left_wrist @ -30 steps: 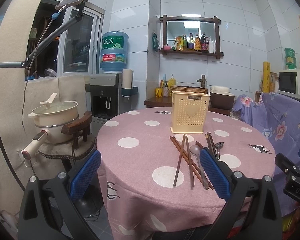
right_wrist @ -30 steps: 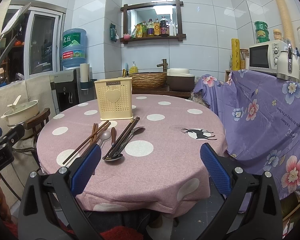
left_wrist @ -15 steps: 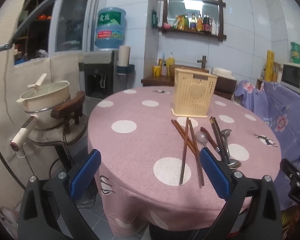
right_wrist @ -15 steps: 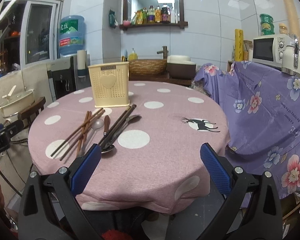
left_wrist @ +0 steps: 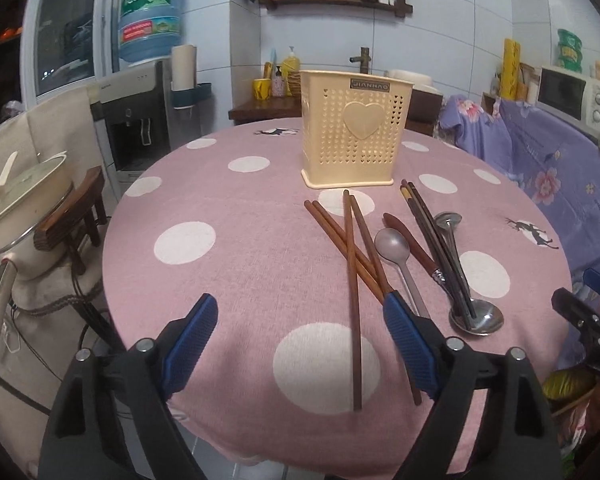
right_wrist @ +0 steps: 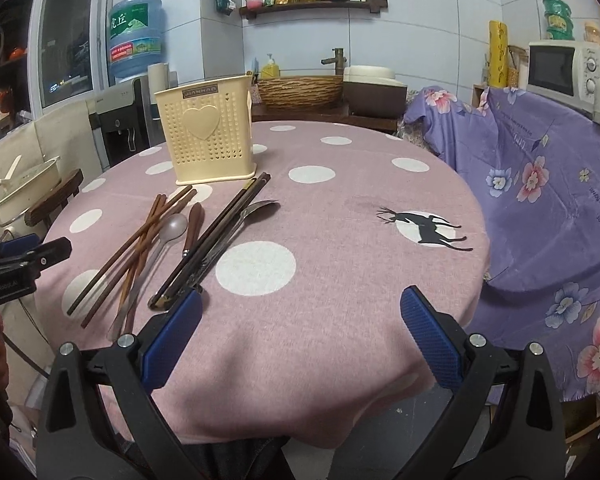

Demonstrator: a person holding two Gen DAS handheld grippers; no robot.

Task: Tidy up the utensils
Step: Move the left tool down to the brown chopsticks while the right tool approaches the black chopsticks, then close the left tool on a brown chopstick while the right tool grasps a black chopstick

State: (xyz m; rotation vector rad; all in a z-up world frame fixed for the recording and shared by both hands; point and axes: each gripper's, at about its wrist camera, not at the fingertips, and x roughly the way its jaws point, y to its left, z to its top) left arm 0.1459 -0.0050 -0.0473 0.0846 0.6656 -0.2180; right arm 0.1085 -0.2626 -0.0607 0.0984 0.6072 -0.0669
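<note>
A cream perforated utensil holder (left_wrist: 356, 136) (right_wrist: 206, 136) stands upright on the pink polka-dot table (left_wrist: 220, 280). In front of it lie crossed brown wooden chopsticks (left_wrist: 350, 248) (right_wrist: 140, 236), a grey metal spoon (left_wrist: 392, 246) (right_wrist: 172, 228), dark chopsticks (left_wrist: 432, 236) (right_wrist: 220, 232) and a steel ladle spoon (left_wrist: 478, 320). My left gripper (left_wrist: 296, 316) hovers over the near ends of the brown chopsticks. Its jaws are closing, with one chopstick below the gap and no pad touching it. My right gripper (right_wrist: 300, 304) is open over bare cloth, just right of the dark chopsticks.
A lidded pot (left_wrist: 24, 200) sits on a wooden stool left of the table, with a water dispenser (left_wrist: 140, 120) behind it. A purple floral cloth (right_wrist: 540, 200) covers the counter on the right, under a microwave (right_wrist: 556, 72). A wicker basket (right_wrist: 300, 88) stands behind the table.
Both grippers have come closer to the table and tipped downward, so the utensils look larger. The left jaws stand narrower than before. No utensil has moved.
</note>
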